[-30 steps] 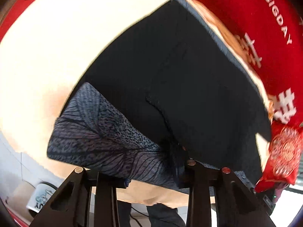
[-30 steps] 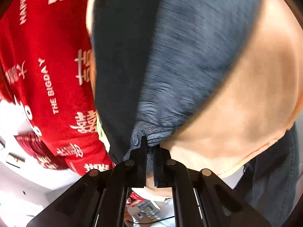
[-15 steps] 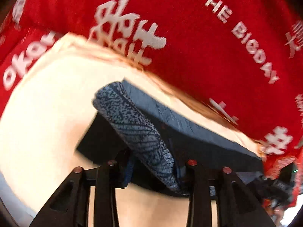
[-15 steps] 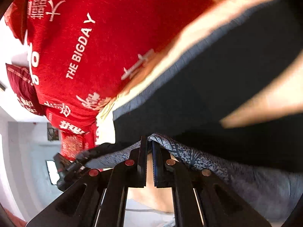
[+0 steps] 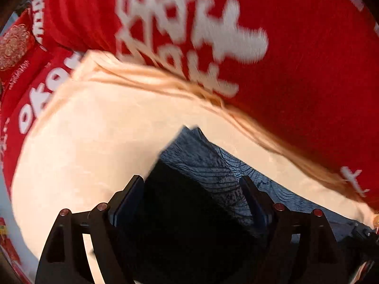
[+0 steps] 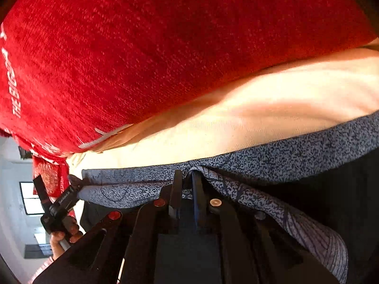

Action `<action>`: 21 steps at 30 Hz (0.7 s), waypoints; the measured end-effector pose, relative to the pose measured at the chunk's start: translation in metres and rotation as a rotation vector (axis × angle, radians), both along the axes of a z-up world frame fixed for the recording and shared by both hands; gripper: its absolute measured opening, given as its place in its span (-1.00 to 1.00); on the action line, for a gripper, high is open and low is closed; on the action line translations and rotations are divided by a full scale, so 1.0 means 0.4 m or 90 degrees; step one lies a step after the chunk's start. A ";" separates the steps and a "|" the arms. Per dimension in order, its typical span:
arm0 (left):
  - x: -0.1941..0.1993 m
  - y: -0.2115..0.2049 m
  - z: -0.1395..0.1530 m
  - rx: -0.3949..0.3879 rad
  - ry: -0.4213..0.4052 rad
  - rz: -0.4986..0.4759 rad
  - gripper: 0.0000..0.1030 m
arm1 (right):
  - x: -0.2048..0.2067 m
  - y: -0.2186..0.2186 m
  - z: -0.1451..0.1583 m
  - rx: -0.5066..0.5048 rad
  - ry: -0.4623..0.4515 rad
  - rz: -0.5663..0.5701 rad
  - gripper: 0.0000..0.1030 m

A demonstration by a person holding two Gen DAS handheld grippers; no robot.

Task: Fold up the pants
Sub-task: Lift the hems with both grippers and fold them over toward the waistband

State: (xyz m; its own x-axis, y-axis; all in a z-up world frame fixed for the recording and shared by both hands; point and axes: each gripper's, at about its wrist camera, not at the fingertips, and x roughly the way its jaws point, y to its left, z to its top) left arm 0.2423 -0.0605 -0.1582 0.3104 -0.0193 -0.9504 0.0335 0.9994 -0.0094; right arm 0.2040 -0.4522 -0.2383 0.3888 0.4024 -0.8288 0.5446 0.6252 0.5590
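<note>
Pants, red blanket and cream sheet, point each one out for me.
pants [image 5: 208, 165], left wrist view, patterned folded corner
red blanket [image 6: 165, 47], right wrist view, plain middle of the blanket
cream sheet [image 5: 106, 130], left wrist view, bare stretch

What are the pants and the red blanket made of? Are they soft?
The pants look like a thin, stretchy knit: speckled grey-blue with a matte finish, and they bunch into soft folds, though I can't be sure of the fibre. The red blanket looks like a thick, fuzzy woven or knitted cloth, because its surface shows a coarse, nubby grain. Both seem soft.
</note>
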 end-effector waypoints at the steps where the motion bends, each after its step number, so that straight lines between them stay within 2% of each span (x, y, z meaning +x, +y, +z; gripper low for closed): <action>1: -0.013 0.005 0.023 0.005 -0.008 -0.008 0.61 | -0.007 0.003 0.027 -0.013 -0.006 0.007 -0.45; 4: -0.052 -0.012 0.056 0.042 -0.029 -0.068 0.62 | -0.027 0.040 0.124 -0.045 -0.054 0.059 -0.40; 6: -0.082 -0.052 0.024 0.048 -0.013 -0.113 0.62 | -0.023 0.086 0.148 -0.035 -0.070 0.107 -0.40; 9: -0.083 -0.111 -0.056 0.057 0.014 -0.124 0.62 | 0.028 0.163 0.105 -0.038 -0.054 0.182 -0.40; 12: -0.057 -0.149 -0.126 0.101 0.006 -0.108 0.67 | 0.098 0.199 0.023 -0.042 -0.022 0.206 -0.40; 13: -0.045 -0.157 -0.133 0.115 -0.013 -0.106 0.73 | 0.114 0.199 -0.003 -0.054 -0.009 0.202 -0.47; 14: -0.032 -0.162 -0.141 0.129 -0.014 -0.108 0.73 | 0.133 0.186 -0.012 -0.072 -0.020 0.180 -0.52; 17: -0.025 -0.154 -0.120 0.126 0.011 -0.099 0.73 | 0.154 0.154 0.004 -0.130 -0.018 0.118 -0.48; 19: -0.045 -0.150 -0.085 0.130 0.007 -0.119 0.73 | 0.138 0.120 0.033 -0.105 -0.030 0.072 -0.45; 21: -0.095 -0.154 -0.046 0.134 0.008 -0.157 0.73 | 0.090 0.090 0.071 -0.076 -0.048 0.059 -0.44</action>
State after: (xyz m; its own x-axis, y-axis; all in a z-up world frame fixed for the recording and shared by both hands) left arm 0.2042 -0.1221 -0.1765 0.3096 0.1054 -0.9450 0.2755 0.9413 0.1952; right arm 0.2401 -0.4164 -0.2100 0.4168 0.3405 -0.8428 0.4410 0.7350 0.5150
